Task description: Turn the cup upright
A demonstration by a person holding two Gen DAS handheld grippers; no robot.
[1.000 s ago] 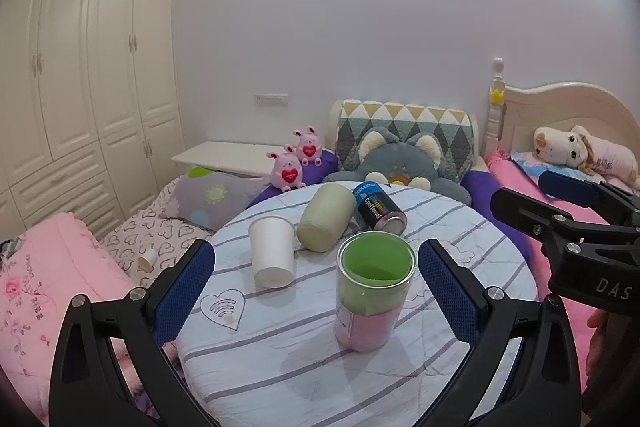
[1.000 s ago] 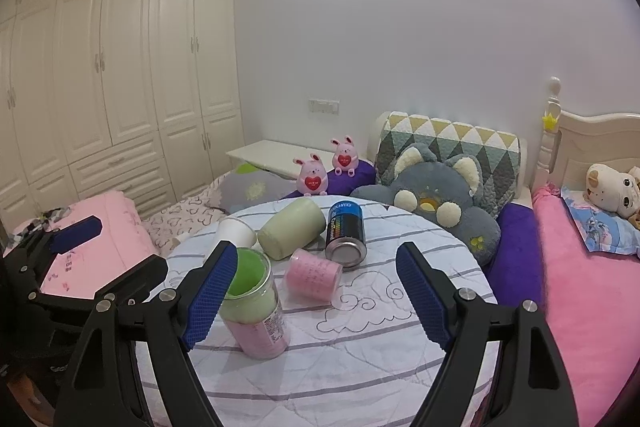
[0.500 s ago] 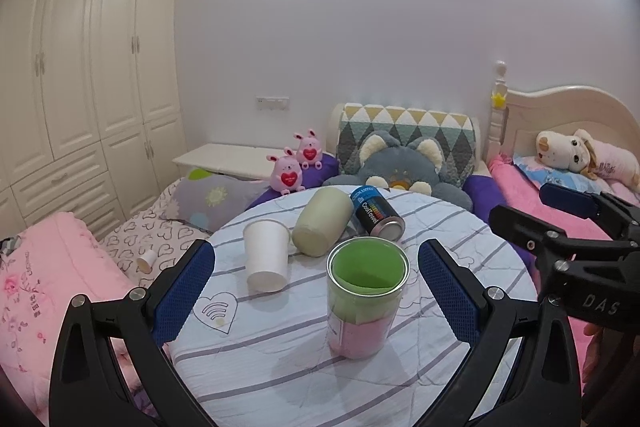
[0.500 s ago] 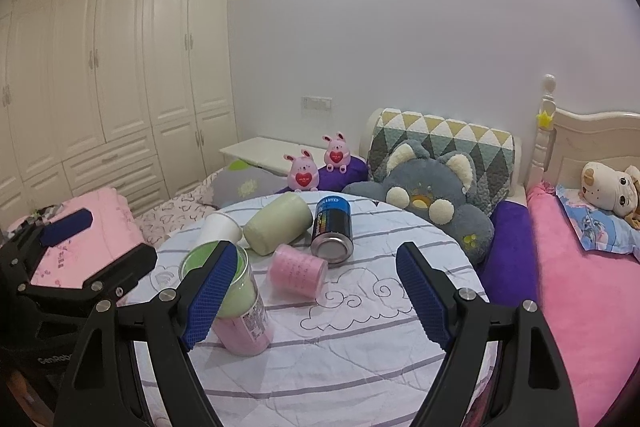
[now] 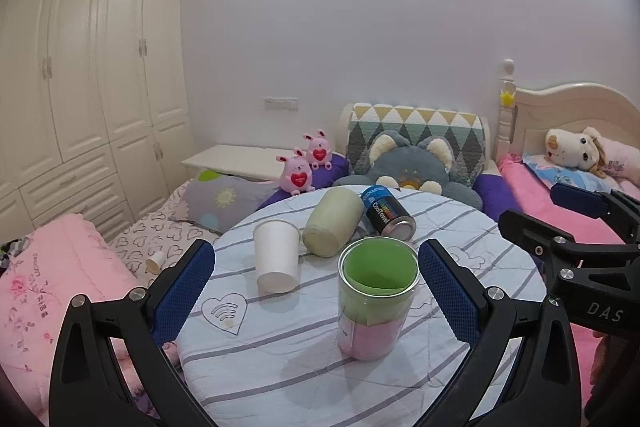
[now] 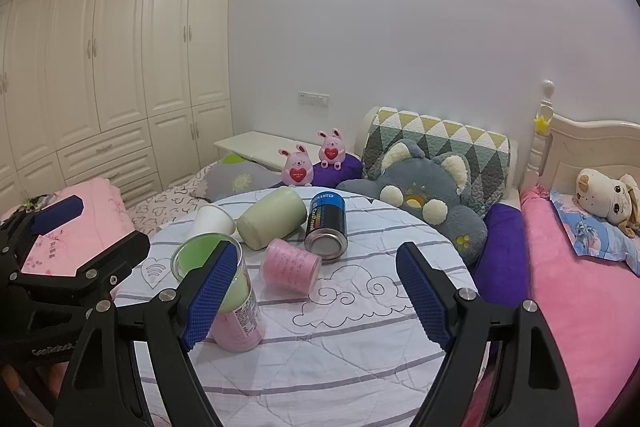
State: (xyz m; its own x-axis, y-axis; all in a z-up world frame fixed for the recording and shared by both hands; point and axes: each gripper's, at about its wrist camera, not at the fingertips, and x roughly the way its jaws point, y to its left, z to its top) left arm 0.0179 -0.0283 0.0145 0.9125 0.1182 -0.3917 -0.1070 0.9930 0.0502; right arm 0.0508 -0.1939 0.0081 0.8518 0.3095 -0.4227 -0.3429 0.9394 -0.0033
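A clear cup with green and pink lining (image 5: 376, 301) stands upright on the round striped table (image 5: 280, 367), between the open fingers of my left gripper (image 5: 316, 293), which is empty. It also shows in the right wrist view (image 6: 224, 291). A pale green cup (image 5: 332, 221) lies on its side, next to a white paper cup (image 5: 277, 254) that stands mouth up. A pink cup (image 6: 290, 265) lies on its side ahead of my right gripper (image 6: 310, 301), which is open and empty.
A blue and black can (image 6: 326, 225) lies on its side behind the pink cup. Beds with pink bedding flank the table. A grey cat cushion (image 6: 424, 191) and pink bunny toys (image 6: 298, 171) sit beyond the table's far edge. A small paper cup (image 5: 155, 261) lies on the left bed.
Both cameras have pulled back and risen a little, so the table objects sit lower and farther in view. The green and pink cup stands as before. Both grippers stay open.
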